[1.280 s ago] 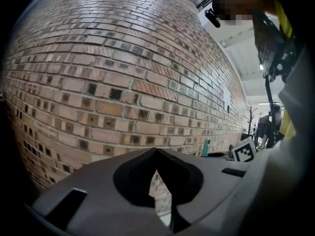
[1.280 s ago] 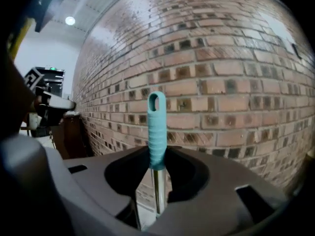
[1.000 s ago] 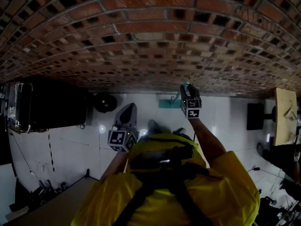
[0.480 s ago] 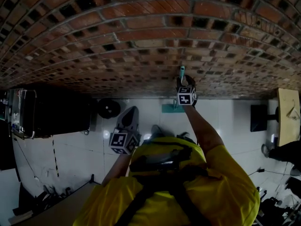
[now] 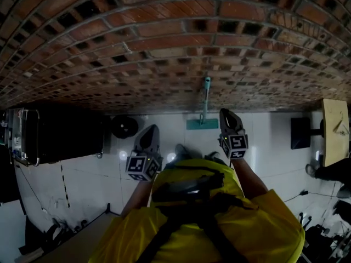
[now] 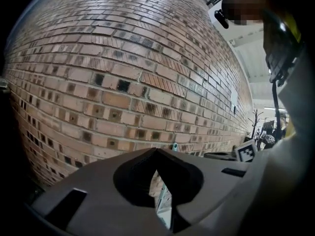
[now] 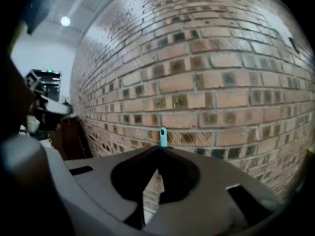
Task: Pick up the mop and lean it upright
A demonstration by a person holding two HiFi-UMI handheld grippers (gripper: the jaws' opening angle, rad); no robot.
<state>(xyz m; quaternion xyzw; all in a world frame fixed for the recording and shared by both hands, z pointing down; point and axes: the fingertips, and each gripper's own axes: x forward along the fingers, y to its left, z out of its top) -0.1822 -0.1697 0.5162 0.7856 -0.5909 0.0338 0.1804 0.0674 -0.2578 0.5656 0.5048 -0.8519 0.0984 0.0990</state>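
The mop leans upright against the brick wall. Its thin handle rises from a teal head that rests on the white floor. My right gripper is shut and empty, just right of the mop and apart from it. In the right gripper view the handle's teal tip shows above the closed jaws. My left gripper is also shut and empty, left of the mop head. Its own view shows the handle tip beyond its jaws.
A black round object sits on the floor at the wall's foot, with a dark cabinet further left. A wooden table and a black box are at the right. Cables lie on the floor at lower right.
My right gripper was up at the mop handle's top; it has let go, closed and dropped back toward the person. The mop now stands alone against the wall. The left gripper barely moved.
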